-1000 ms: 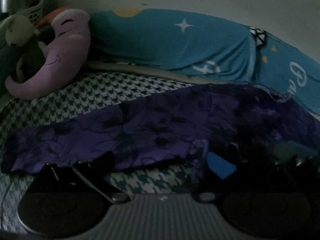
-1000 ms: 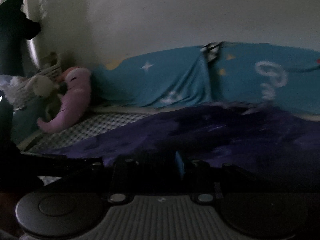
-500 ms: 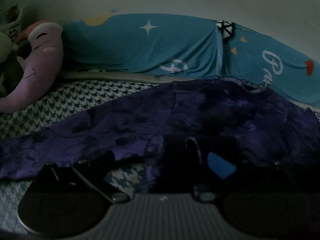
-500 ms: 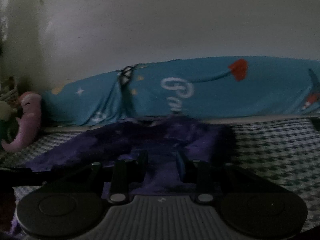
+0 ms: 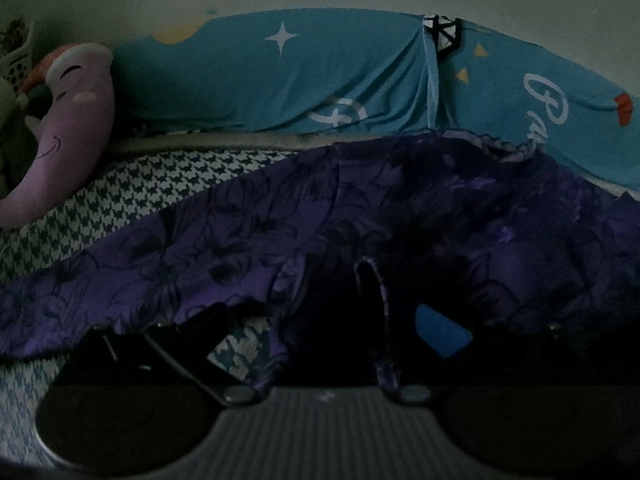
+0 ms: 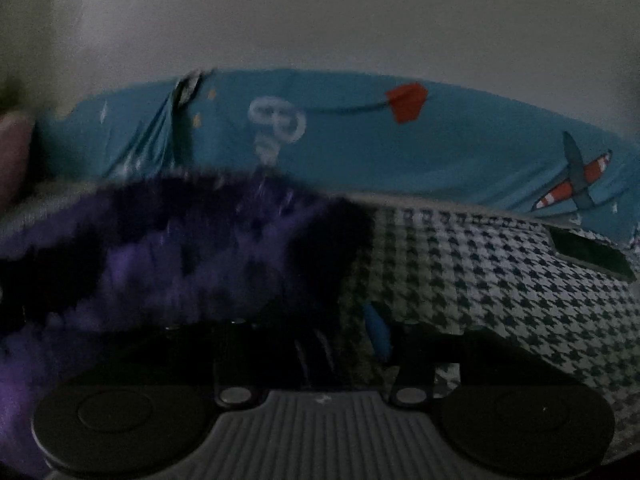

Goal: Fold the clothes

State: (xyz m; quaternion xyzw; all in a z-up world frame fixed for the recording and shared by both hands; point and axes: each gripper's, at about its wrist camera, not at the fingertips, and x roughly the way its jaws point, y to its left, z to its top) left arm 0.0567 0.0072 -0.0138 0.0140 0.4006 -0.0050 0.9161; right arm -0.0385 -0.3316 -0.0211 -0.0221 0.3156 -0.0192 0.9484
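We see the purple garment (image 5: pixel 280 232) spread across the middle of the left wrist frame on the houndstooth bed (image 5: pixel 132 188). Our left gripper (image 5: pixel 320 328) stands wide apart, cloth bunched between its fingers. Whether our right gripper (image 6: pixel 340 340), low centre, pinches the blurred garment, we cannot tell.

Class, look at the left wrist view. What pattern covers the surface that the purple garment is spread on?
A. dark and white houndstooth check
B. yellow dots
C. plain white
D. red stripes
A: the bed cover beside the purple garment shows a small dark and white houndstooth check, and the same check appears in the right wrist view.
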